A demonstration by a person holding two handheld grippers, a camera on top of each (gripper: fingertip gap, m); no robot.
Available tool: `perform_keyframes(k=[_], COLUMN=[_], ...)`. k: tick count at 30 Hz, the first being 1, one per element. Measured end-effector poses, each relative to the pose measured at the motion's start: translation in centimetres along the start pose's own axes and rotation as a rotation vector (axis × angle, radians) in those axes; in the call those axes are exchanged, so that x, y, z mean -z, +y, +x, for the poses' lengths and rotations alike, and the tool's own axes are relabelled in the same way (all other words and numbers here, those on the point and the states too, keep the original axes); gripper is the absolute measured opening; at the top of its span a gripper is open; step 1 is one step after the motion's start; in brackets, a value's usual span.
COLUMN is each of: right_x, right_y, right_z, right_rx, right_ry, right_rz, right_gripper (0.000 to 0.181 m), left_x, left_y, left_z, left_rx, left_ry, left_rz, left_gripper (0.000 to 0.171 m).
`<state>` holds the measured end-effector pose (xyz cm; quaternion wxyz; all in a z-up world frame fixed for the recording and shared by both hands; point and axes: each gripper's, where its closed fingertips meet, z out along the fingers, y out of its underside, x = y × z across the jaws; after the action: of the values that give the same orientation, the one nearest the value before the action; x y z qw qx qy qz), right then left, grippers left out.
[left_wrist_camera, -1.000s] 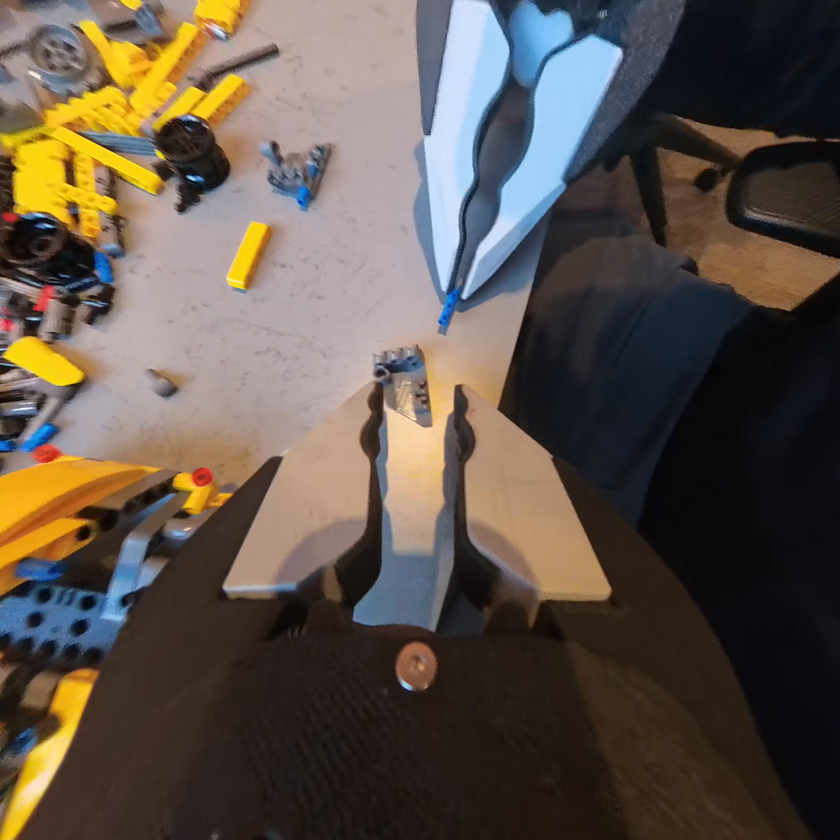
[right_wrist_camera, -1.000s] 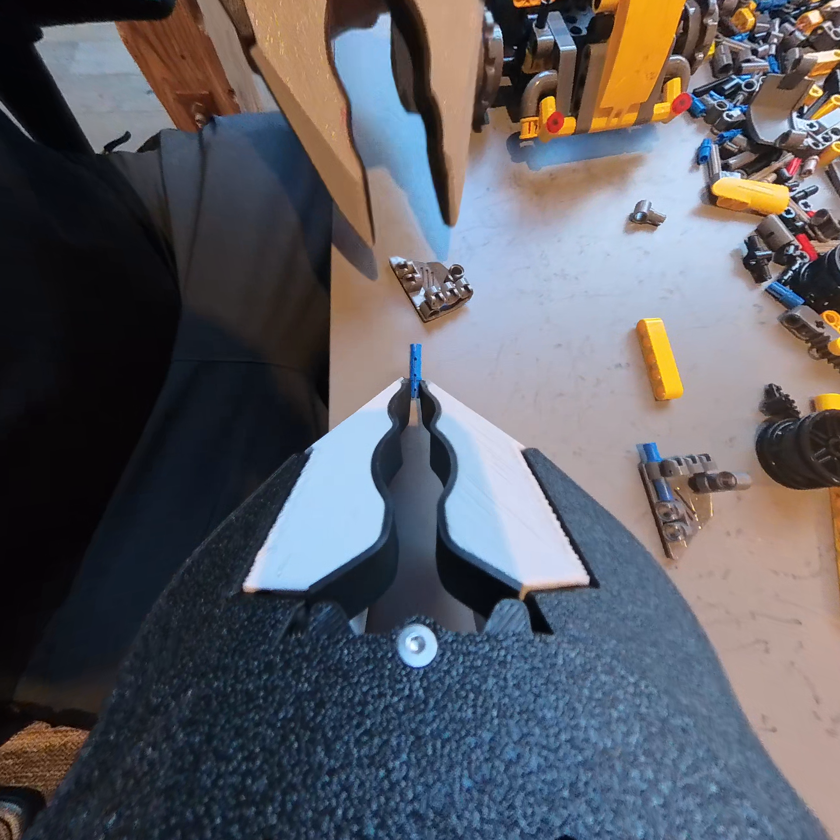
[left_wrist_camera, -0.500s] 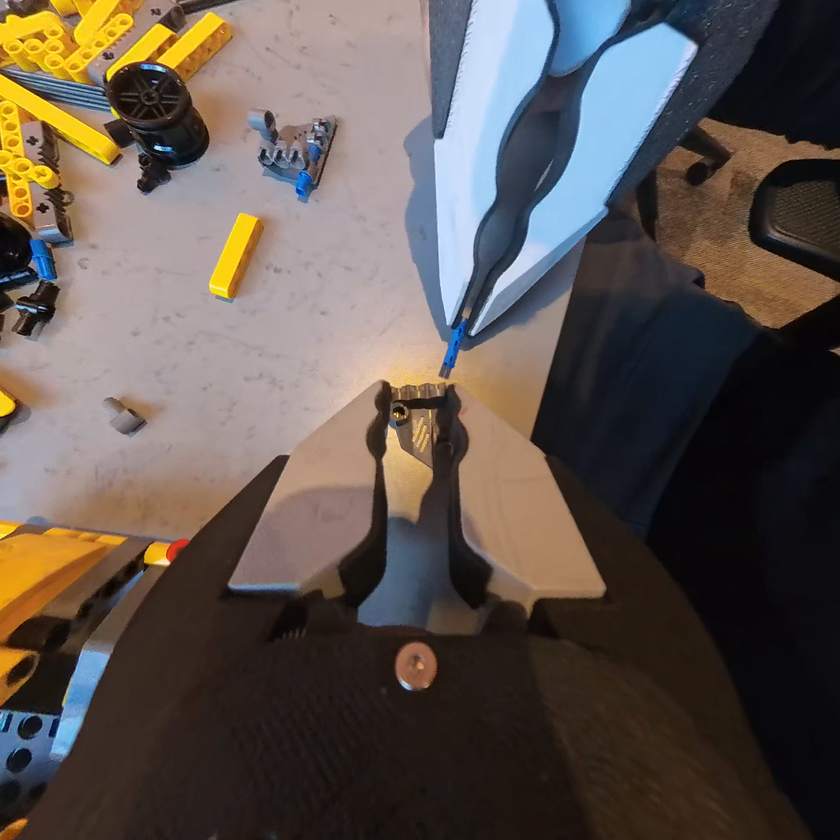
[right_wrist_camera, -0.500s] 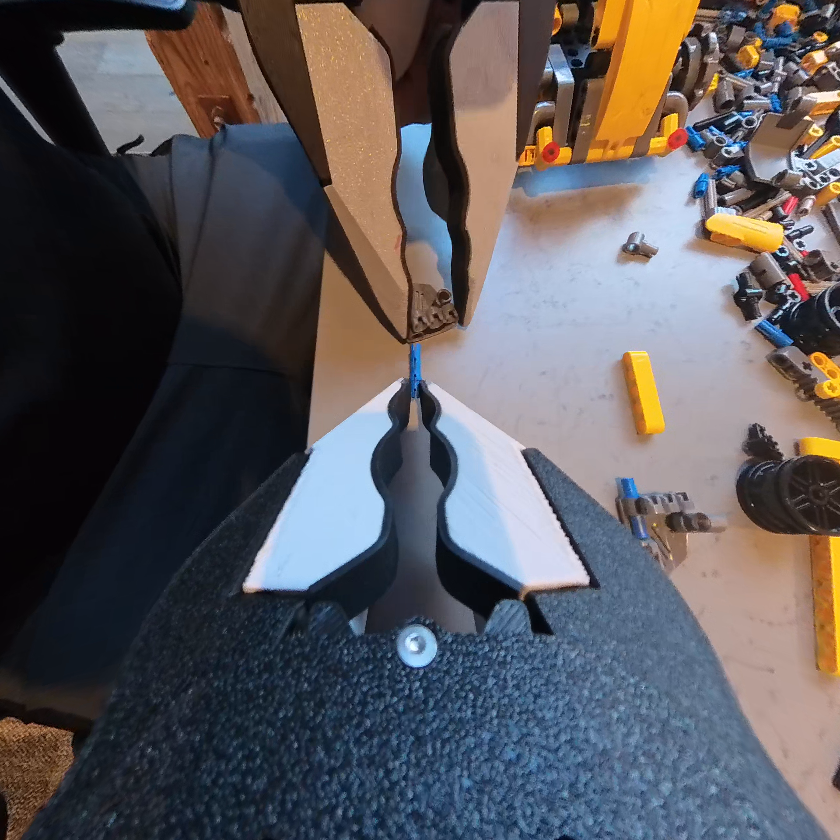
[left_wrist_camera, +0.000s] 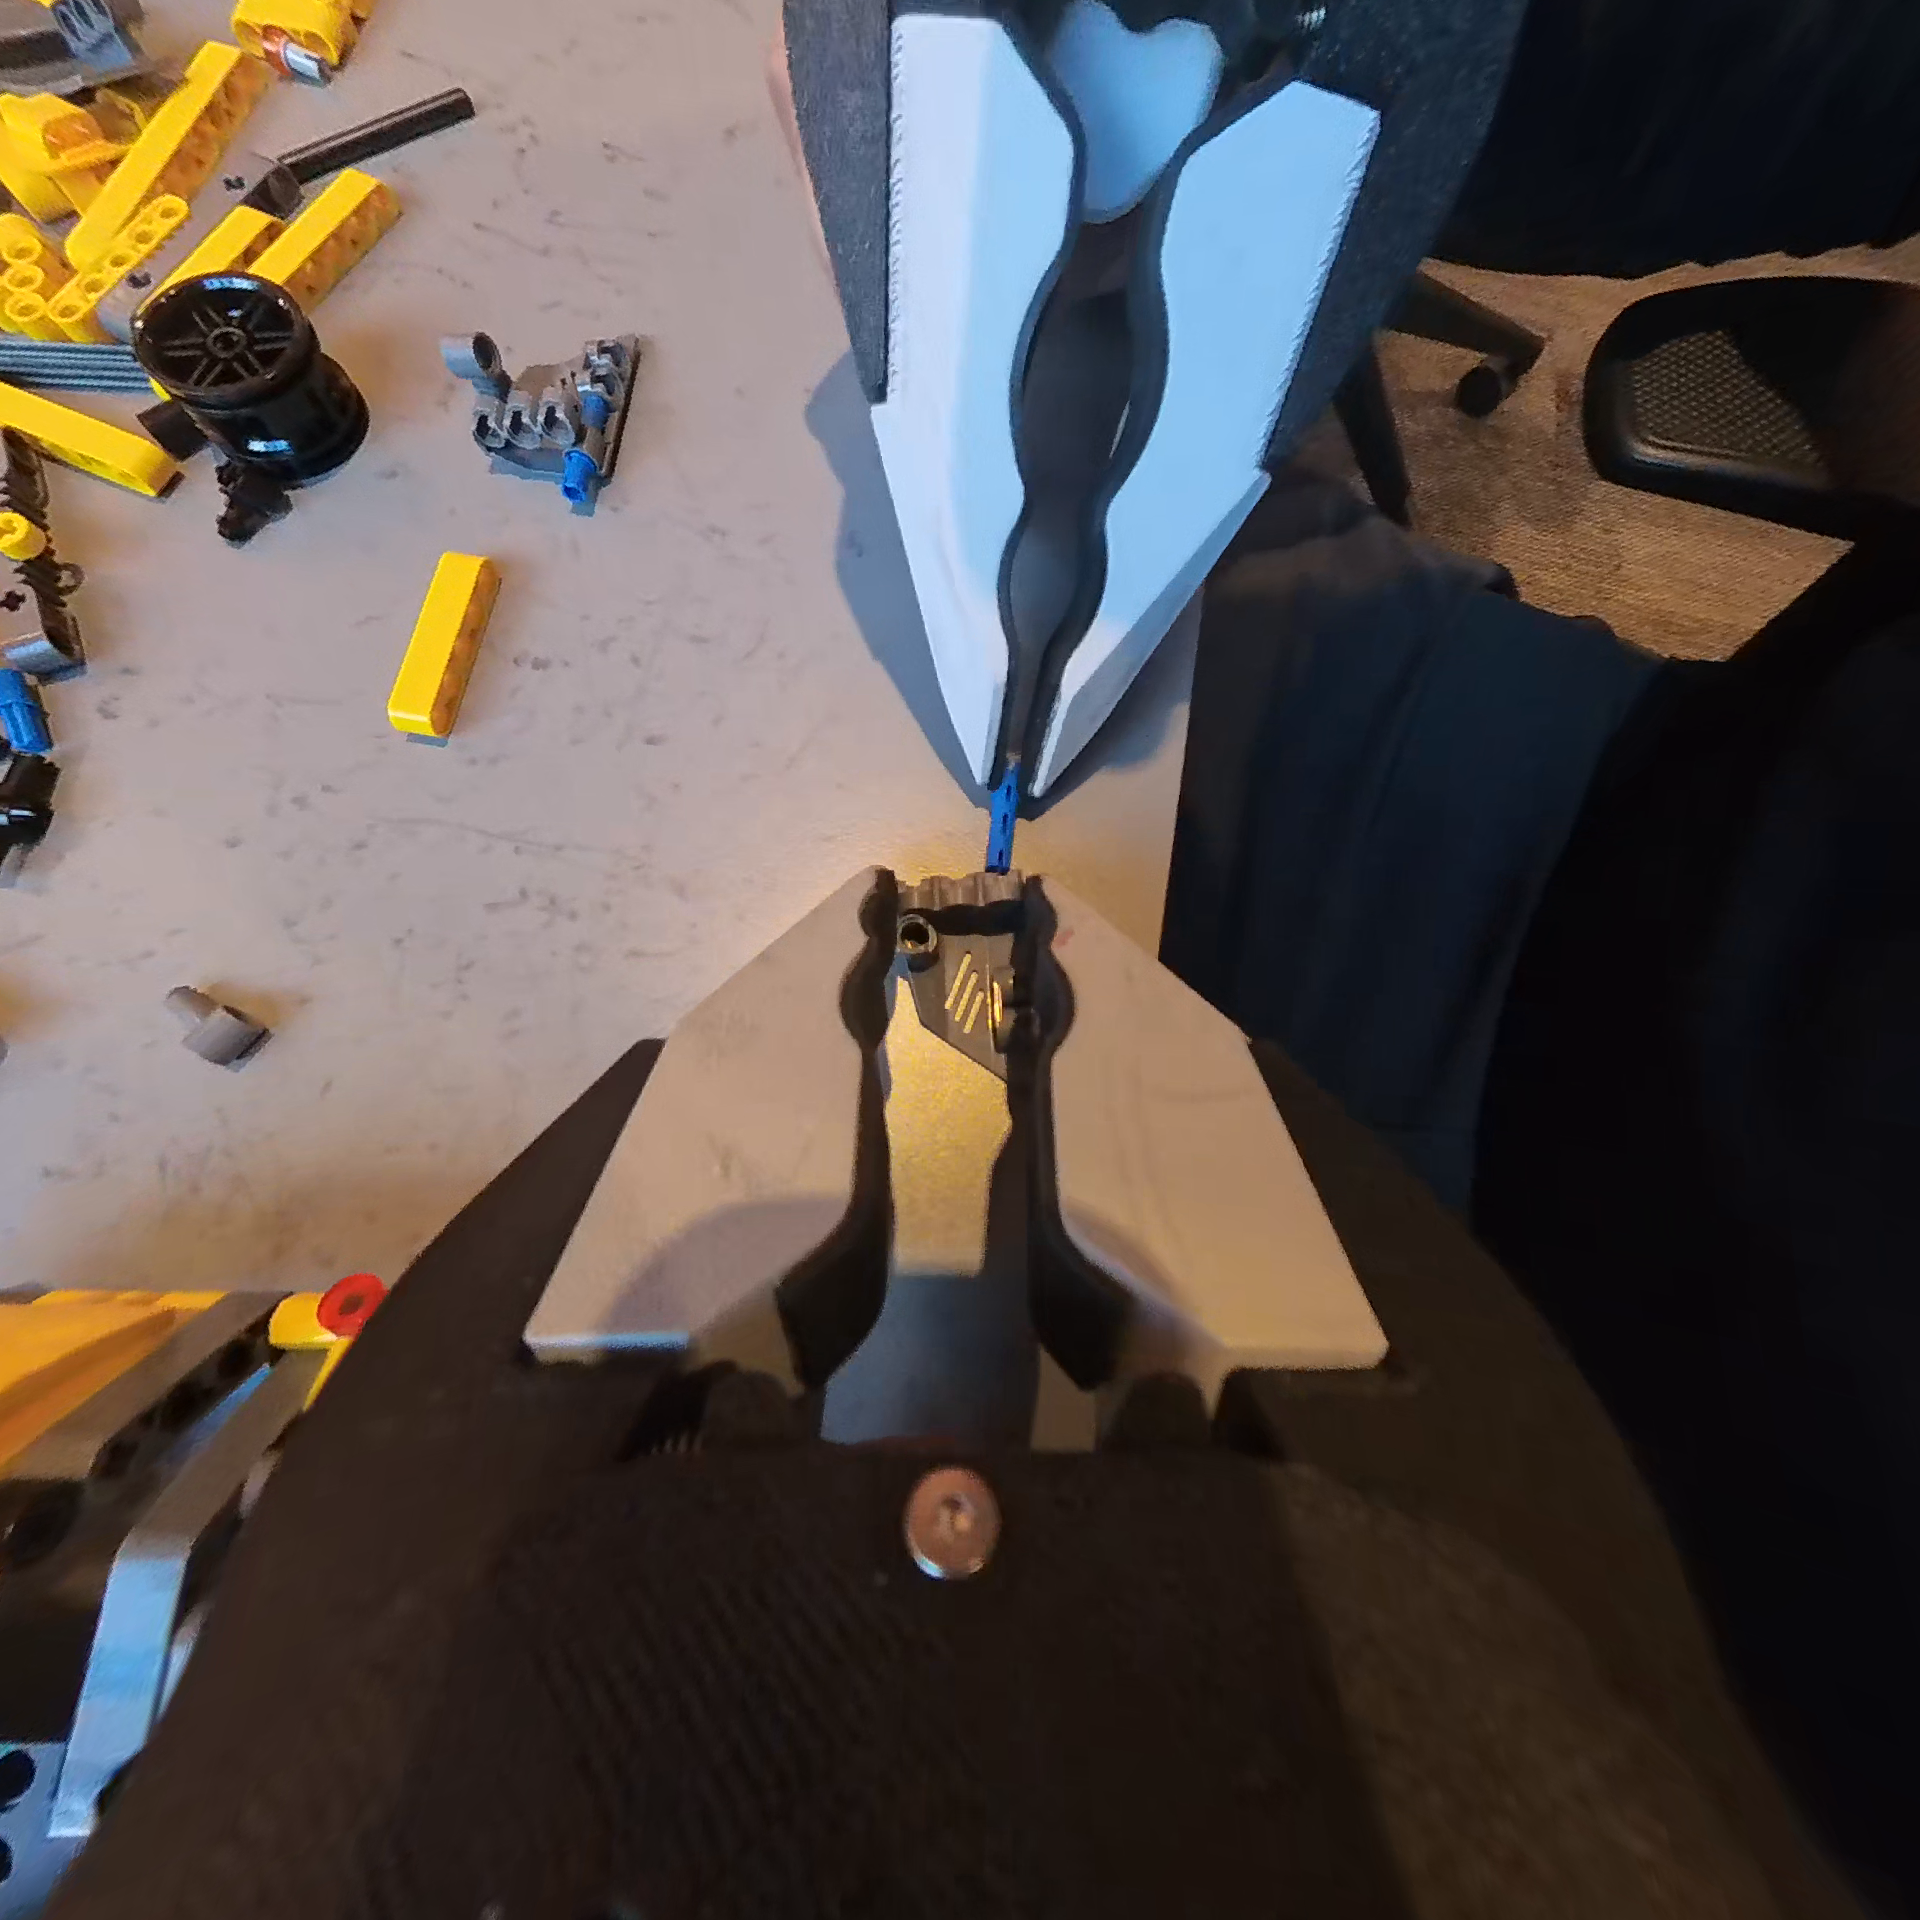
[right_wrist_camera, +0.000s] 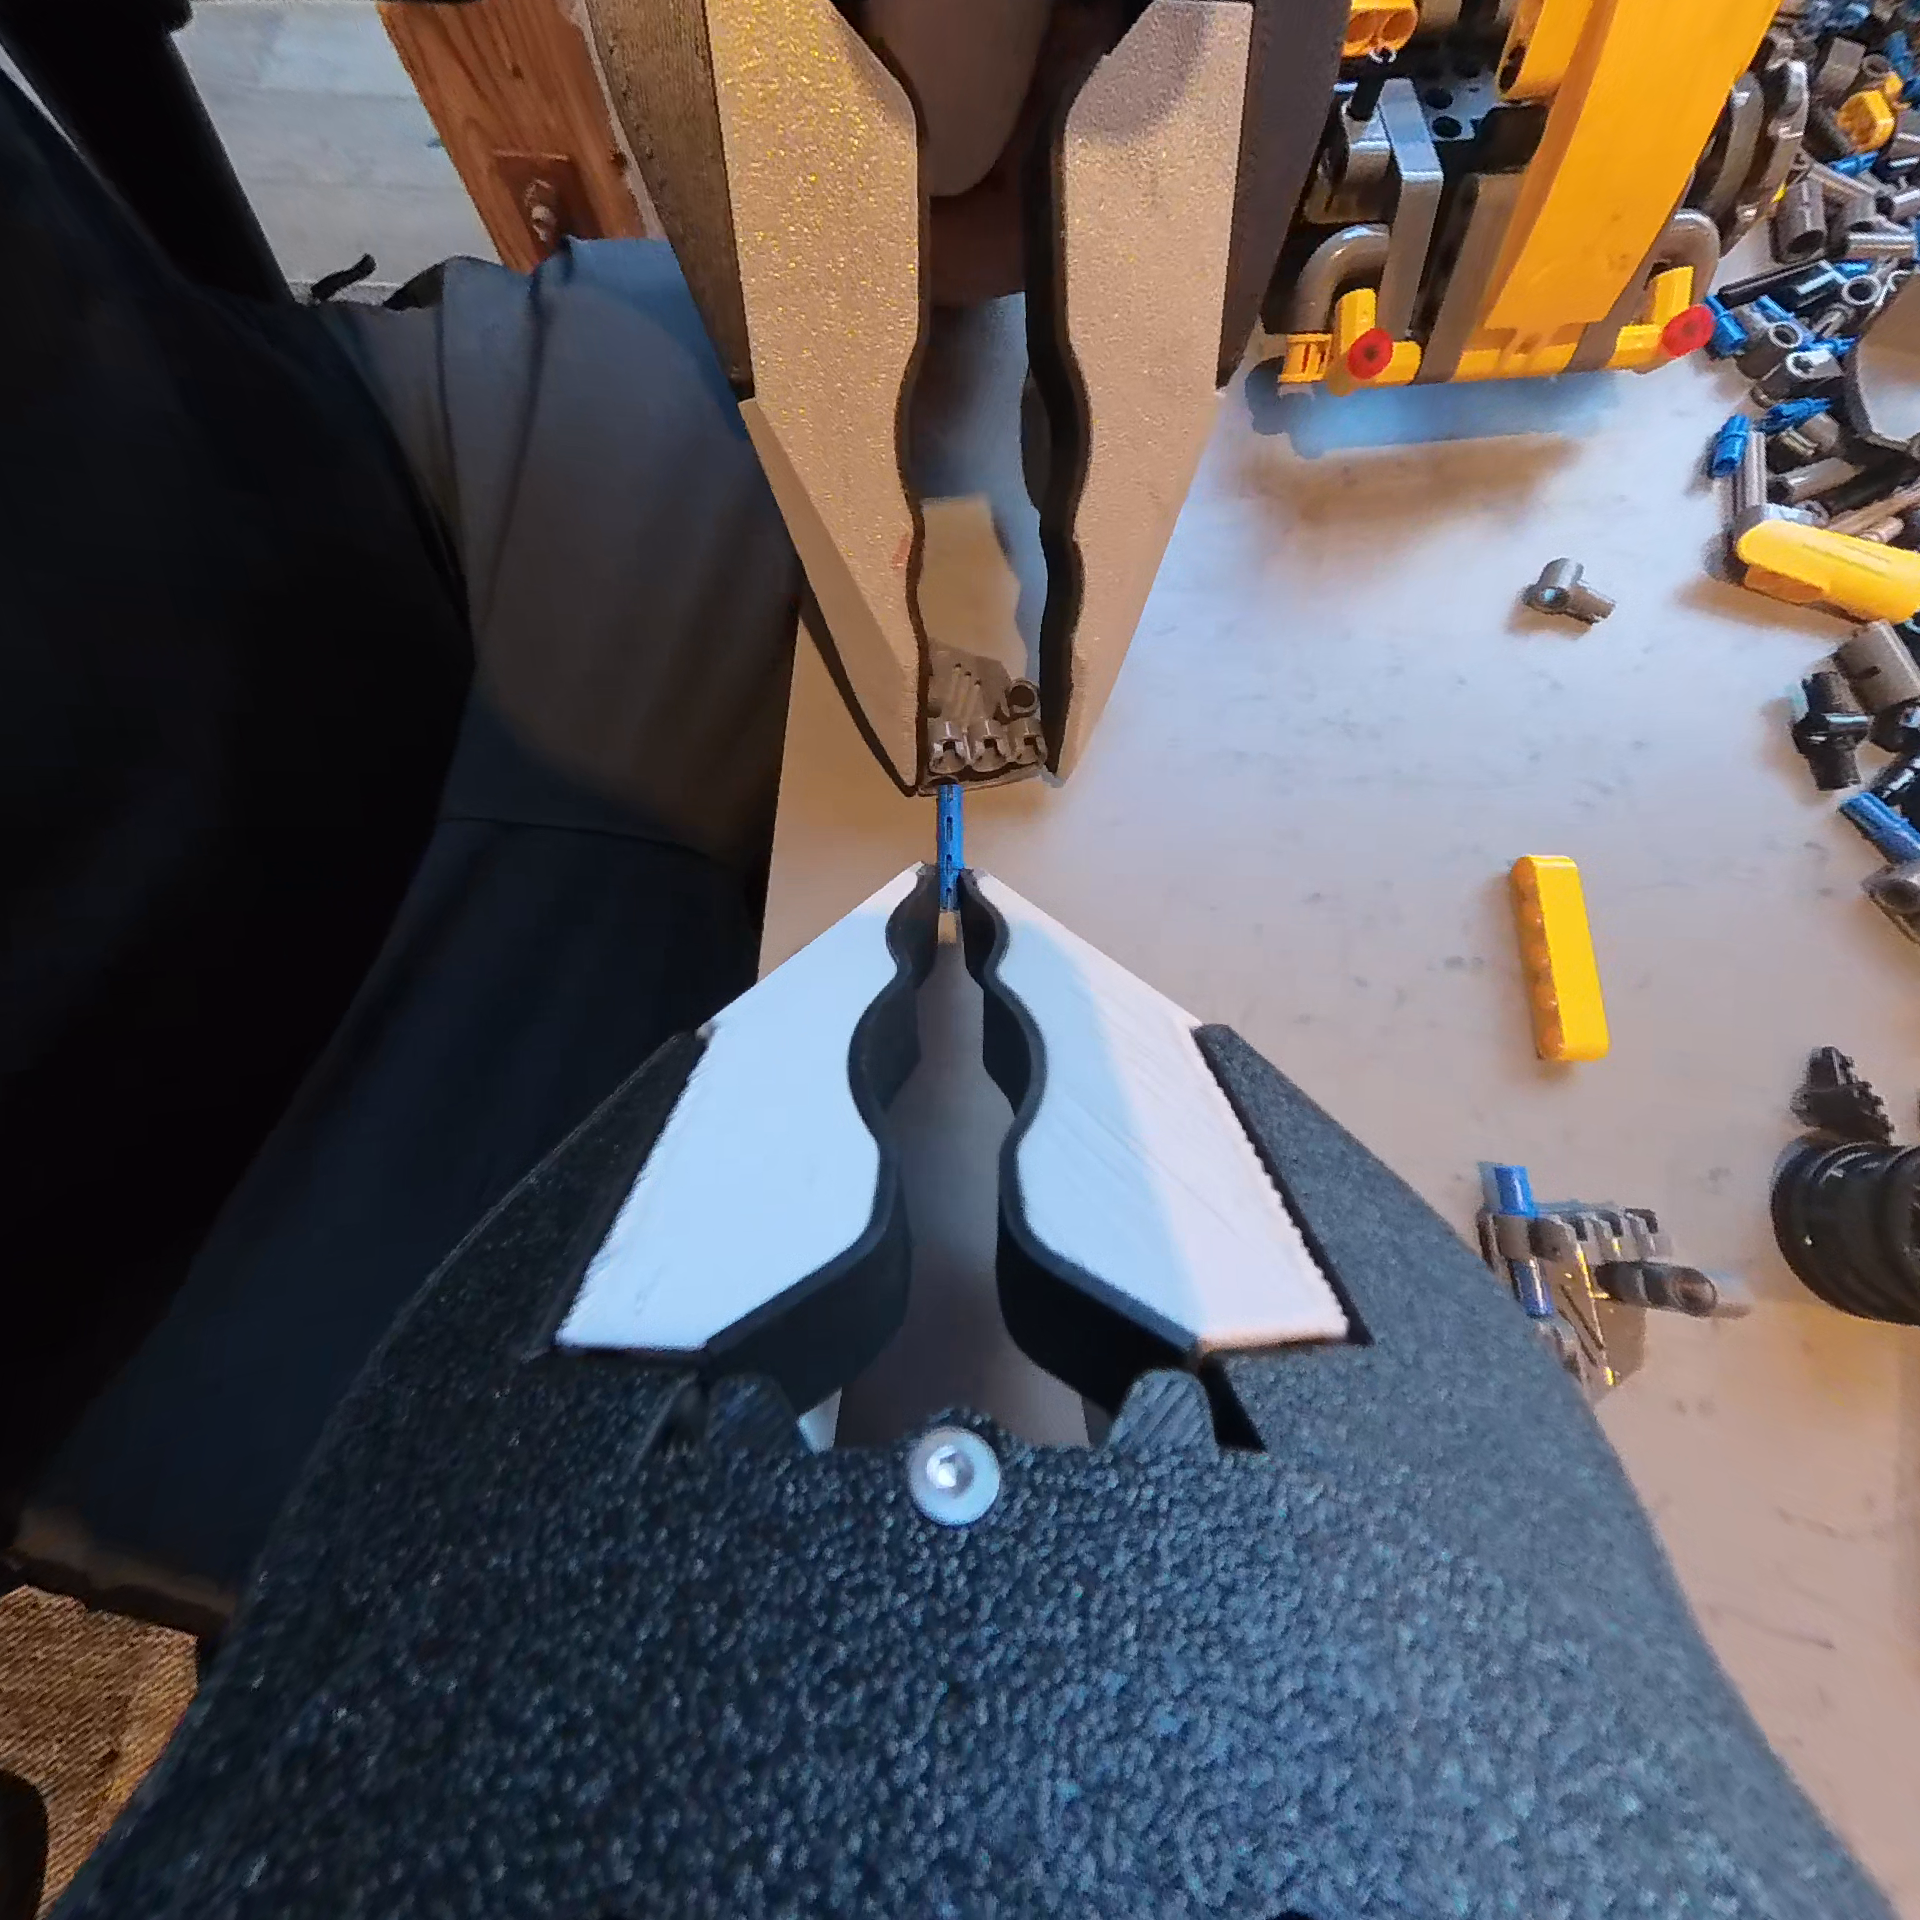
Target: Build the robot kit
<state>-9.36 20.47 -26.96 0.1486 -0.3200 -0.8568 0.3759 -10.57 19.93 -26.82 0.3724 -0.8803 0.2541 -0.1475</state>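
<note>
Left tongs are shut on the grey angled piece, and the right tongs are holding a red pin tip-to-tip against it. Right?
Not quite: the pin is blue, not red, as the right wrist view shows. The rest holds: left tongs shut on the grey piece, right tongs holding the pin up to it.

The setting was an office-type workroom: a pale speckled surface [left_wrist_camera: 540, 935] strewn with toy building-brick parts [left_wrist_camera: 442, 646] and a partly built yellow model [right_wrist_camera: 1548, 197], beyond whose edge stood a black mesh swivel chair [left_wrist_camera: 1745, 416] on carpet [left_wrist_camera: 1621, 540].
</note>
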Motion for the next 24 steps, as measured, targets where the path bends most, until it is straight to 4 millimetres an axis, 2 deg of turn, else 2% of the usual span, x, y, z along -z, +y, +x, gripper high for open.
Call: perform_keyframes(k=[24], right_x=[-0.35], right_y=[0.04], right_z=[-0.35], right_rx=[-0.021], right_ry=[-0.025], right_rz=[-0.016], right_gripper=[0.004], left_x=[-0.04], left_y=[-0.08], left_z=[0.10], left_rx=[-0.087], left_ry=[-0.051], left_rz=[0.007], left_gripper=[0.022])
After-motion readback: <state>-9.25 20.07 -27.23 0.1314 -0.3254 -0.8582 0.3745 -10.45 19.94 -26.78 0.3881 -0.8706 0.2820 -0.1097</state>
